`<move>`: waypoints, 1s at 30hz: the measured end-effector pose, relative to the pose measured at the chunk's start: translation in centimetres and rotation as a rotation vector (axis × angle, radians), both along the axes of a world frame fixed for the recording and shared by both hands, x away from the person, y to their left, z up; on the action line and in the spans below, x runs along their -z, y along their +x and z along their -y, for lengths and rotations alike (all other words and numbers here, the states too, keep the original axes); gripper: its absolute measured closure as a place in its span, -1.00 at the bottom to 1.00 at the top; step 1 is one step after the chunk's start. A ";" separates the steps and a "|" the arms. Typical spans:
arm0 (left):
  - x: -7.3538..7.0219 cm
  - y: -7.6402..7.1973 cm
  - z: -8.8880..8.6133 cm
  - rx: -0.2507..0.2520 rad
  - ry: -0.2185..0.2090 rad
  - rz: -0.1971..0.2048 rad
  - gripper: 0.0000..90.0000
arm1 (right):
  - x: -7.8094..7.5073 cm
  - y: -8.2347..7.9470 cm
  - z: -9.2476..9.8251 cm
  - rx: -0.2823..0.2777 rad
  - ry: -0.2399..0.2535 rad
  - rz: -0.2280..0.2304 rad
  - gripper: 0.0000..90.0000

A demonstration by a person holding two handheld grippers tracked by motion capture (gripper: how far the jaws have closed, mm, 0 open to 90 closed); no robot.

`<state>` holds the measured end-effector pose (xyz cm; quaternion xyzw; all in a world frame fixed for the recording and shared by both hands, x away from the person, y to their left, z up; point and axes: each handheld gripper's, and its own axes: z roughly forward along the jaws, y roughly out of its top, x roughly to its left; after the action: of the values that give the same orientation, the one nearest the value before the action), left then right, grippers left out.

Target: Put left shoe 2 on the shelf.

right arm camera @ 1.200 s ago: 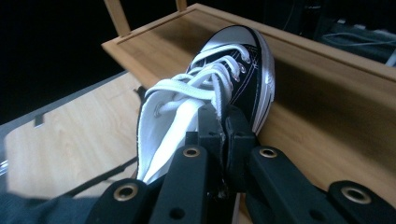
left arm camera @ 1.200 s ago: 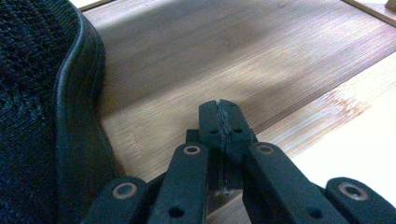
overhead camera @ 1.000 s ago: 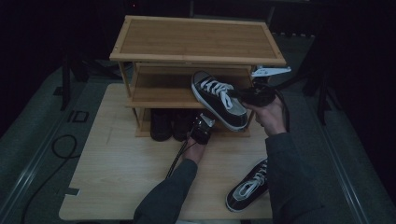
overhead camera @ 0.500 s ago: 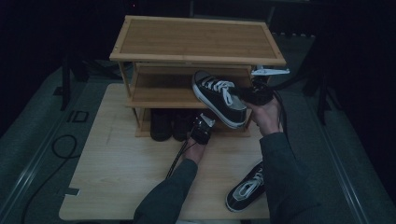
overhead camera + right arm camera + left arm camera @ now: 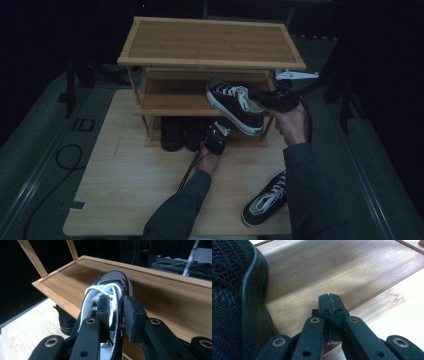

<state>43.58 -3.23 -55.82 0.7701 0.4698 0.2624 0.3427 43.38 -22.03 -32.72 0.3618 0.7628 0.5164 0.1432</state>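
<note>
Here the black canvas sneaker w/ white laces and white sole (image 5: pixel 235 105) sits on the middle shelf of the three-tier bamboo shoe rack (image 5: pixel 210 42), toe pointing toward 11 o'clock in the high view, heel hanging over the shelf's front edge. The right gripper (image 5: pixel 117 312) is at the heel, approx. 3 o'clock of the shoe; its jaws have just been opening, and in the right gripper view one straddles the shoe's side wall w/ the other standing off outside it, a gap visible, so the grip is released. The left gripper (image 5: pixel 329 300) is low at 6 o'clock of the rack, jaws clenched together on nothing, just beside a dark knit shoe (image 5: pixel 234 297) on the bottom shelf. A second black sneaker (image 5: pixel 265 200) lies on the pale wooden table (image 5: pixel 125 180) at 5 o'clock, well apart from the rack.
</note>
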 end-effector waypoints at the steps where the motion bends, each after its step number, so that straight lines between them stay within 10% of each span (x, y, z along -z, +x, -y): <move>1: 0.0 0.0 0.0 0.000 0.000 0.000 0.99 | 0.0 -0.1 0.1 -0.002 0.000 0.000 0.65; 12: 0.0 0.0 0.0 0.001 -0.003 0.000 0.99 | -1.2 -1.6 2.3 0.006 0.039 0.040 0.55; 30: 0.0 0.0 0.0 0.000 -0.003 0.000 0.99 | 1.2 -5.7 5.0 0.086 -0.098 0.041 0.78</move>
<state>43.59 -3.21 -55.83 0.7696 0.4702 0.2617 0.3437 37.70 -27.04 -33.95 0.3761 0.7679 0.4791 0.1983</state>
